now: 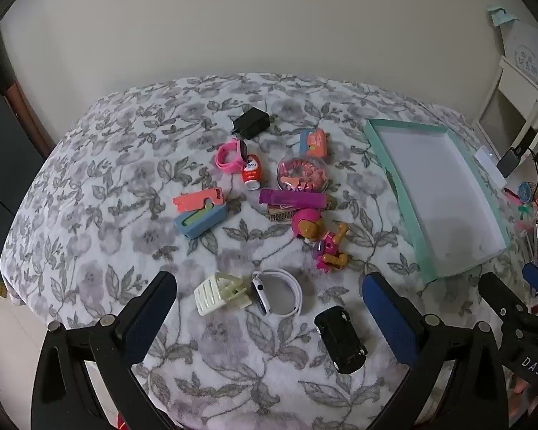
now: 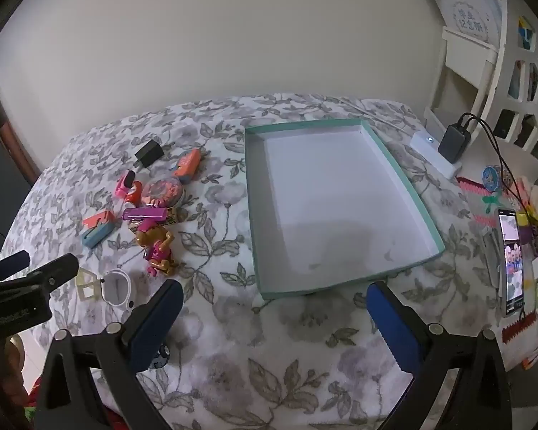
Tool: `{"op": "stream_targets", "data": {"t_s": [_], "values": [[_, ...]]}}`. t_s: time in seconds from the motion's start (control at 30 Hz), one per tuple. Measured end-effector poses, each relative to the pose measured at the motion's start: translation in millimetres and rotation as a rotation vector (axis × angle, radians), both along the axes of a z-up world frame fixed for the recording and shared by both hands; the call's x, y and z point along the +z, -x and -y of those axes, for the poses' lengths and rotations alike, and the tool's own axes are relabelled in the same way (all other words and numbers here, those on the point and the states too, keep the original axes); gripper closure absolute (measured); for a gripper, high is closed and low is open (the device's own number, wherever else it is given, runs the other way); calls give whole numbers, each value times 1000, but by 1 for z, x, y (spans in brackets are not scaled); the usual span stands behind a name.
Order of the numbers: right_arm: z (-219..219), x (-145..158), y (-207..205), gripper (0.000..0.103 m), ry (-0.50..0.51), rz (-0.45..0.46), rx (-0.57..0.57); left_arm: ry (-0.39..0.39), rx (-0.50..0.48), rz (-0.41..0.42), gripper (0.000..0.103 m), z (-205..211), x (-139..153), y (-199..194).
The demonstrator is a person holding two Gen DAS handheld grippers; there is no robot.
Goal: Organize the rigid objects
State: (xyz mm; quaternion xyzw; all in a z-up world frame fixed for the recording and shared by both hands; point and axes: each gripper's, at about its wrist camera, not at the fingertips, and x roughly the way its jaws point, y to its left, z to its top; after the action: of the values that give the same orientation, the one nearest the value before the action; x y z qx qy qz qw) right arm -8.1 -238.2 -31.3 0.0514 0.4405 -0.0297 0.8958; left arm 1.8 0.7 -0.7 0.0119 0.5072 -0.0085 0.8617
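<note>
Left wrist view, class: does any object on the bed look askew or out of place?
Nothing is damaged or spilled. The purple case lies across a small printed box, and the teal tray holds nothing while every toy sits loose on the bedspread.

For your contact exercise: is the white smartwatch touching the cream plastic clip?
Touching: the left wrist view shows the white smartwatch face pressed against the cream plastic clip.

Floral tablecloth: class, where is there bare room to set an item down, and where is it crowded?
Free: inside the teal tray, and the cloth between it and the right gripper. Crowded: around the purple tube and toy dog.
</note>
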Motion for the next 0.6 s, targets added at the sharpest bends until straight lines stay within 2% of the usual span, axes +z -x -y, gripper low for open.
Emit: {"op": "stream_targets", "data": {"t_s": [0.1,0.6], "values": [[0,-1,-1,0,-6,-2,1,-28,-3,39,0,2,1,2],[-1,-4,-3,0,6,-16,4,-6,15,40,0,-2,5,3]]}}
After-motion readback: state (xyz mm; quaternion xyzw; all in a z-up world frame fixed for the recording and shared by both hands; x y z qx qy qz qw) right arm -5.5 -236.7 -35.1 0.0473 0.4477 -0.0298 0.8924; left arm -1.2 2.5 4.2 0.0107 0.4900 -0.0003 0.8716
